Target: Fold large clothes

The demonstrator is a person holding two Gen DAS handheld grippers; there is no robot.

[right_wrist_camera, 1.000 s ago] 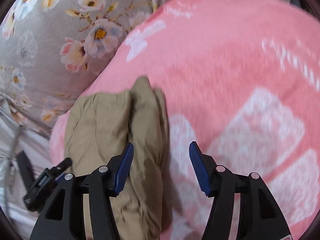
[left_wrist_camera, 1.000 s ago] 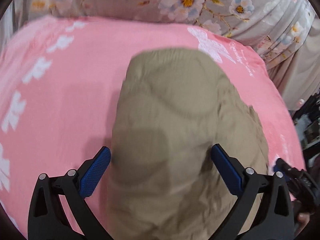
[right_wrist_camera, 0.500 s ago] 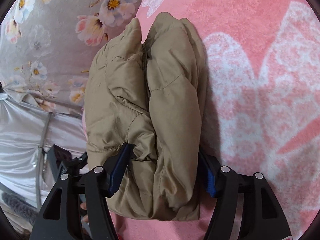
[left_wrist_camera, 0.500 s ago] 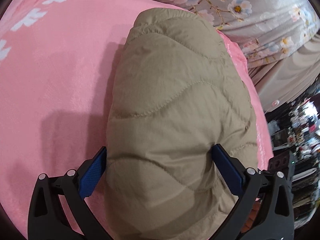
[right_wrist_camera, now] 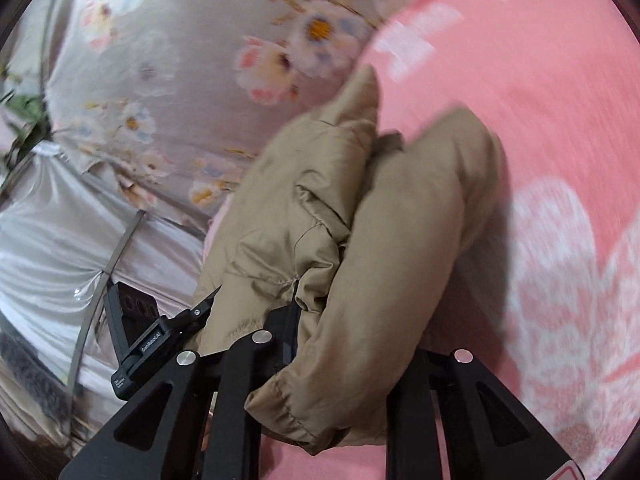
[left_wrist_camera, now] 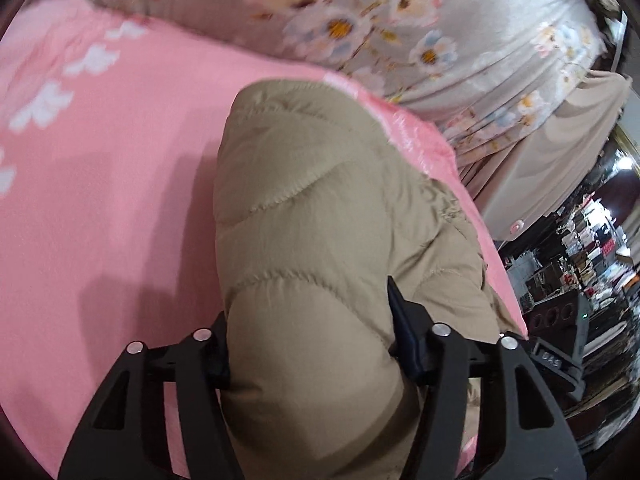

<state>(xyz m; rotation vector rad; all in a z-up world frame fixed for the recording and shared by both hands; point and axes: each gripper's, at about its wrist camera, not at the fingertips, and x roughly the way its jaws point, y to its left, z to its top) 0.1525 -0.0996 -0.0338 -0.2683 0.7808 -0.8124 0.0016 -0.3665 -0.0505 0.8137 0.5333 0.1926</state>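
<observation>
A tan quilted puffer jacket (left_wrist_camera: 312, 240) lies folded into a thick bundle on a pink blanket (left_wrist_camera: 100, 184) with white flower prints. My left gripper (left_wrist_camera: 308, 340) is shut on one end of the bundle, its blue pads pressed into the padding. In the right wrist view the jacket (right_wrist_camera: 400, 240) shows as two stacked folds. My right gripper (right_wrist_camera: 352, 344) is shut on the lower fold at the other end. Both fingertips are partly buried in fabric.
A grey floral bedspread (left_wrist_camera: 400, 28) hangs behind the blanket and also shows in the right wrist view (right_wrist_camera: 160, 80). The blanket's edge (left_wrist_camera: 492, 240) runs close beside the jacket. Cluttered shelves (left_wrist_camera: 592, 248) stand beyond. The other gripper's body (right_wrist_camera: 132, 340) shows at left.
Both grippers have closed onto the jacket bundle; they were open around it before. The bundle has shifted a little and the views are blurred by motion.
</observation>
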